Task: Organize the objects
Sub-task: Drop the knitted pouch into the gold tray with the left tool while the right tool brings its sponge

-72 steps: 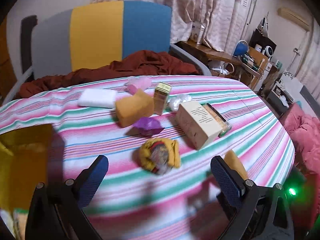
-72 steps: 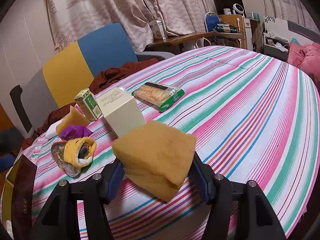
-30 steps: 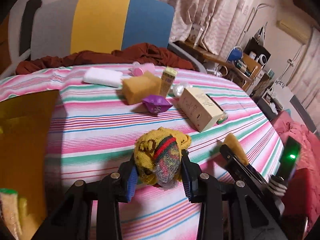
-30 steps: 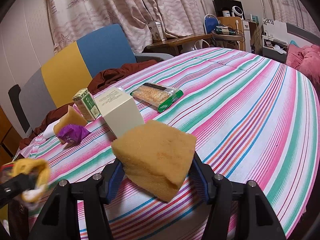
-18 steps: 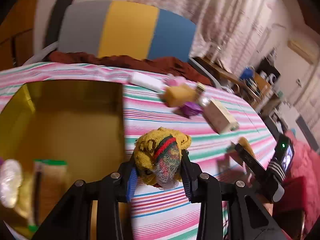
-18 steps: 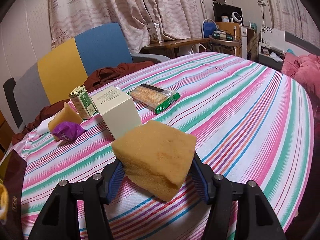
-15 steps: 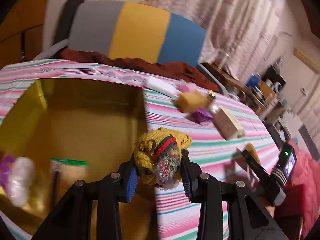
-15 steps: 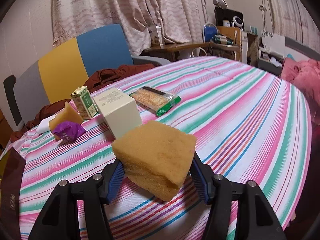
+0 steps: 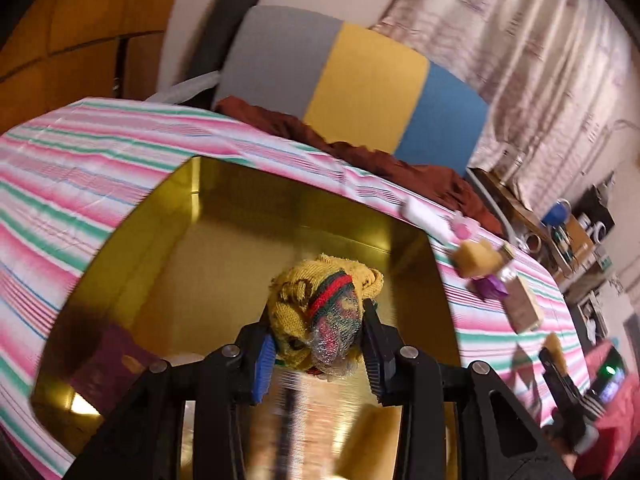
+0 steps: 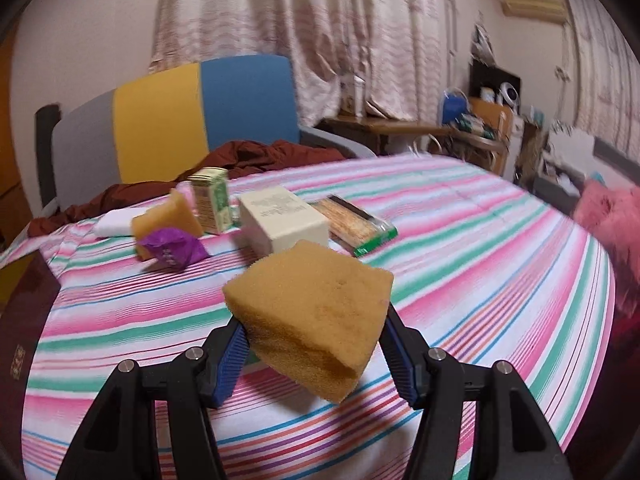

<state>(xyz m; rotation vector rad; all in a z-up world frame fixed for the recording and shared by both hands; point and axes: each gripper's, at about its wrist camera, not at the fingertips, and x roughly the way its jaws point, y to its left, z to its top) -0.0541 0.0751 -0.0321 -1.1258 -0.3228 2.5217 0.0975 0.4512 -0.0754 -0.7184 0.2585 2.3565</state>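
Yellow knit bundle (image 9: 320, 312) clamped in left gripper (image 9: 318, 354) angled over gold box (image 9: 224, 216); right gripper (image 10: 314, 354) grips sponge (image 10: 312, 316).

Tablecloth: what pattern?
Tablecloth: stripes of pink, white and green, with thin blue and orange lines. Clearest in the right wrist view.
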